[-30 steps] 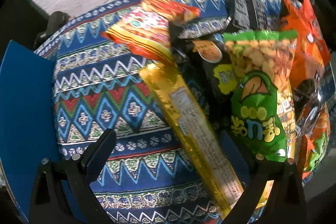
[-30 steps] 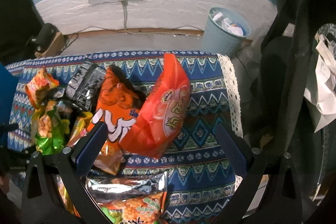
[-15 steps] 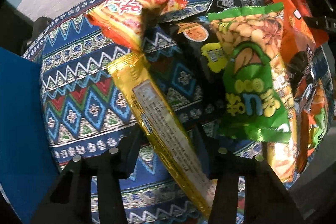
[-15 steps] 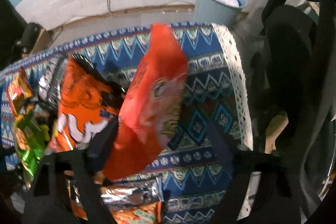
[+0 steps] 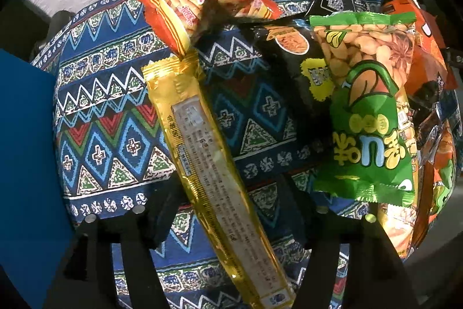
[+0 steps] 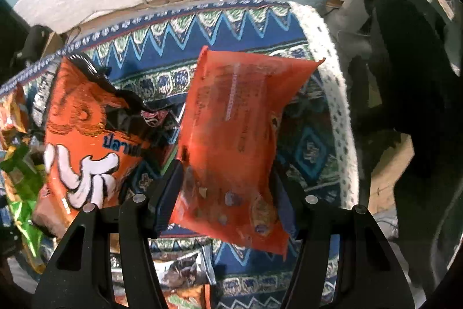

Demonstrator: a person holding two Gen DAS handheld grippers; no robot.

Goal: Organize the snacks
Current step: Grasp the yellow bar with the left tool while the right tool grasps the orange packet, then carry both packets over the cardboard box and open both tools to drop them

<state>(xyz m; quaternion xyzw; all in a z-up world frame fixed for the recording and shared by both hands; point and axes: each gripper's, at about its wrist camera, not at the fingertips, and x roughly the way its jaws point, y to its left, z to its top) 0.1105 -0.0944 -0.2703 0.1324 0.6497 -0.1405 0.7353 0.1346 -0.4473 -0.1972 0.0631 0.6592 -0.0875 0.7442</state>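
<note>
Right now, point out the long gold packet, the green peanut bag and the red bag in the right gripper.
long gold packet (image 5: pixel 202 158), left wrist view, on its printed label.
green peanut bag (image 5: pixel 367 112), left wrist view, on its green front.
red bag (image 6: pixel 237 135), right wrist view, mid-panel.

Both my wrist cameras look down close over the patterned tablecloth toward the far wall, sharing its snack pile.
</note>
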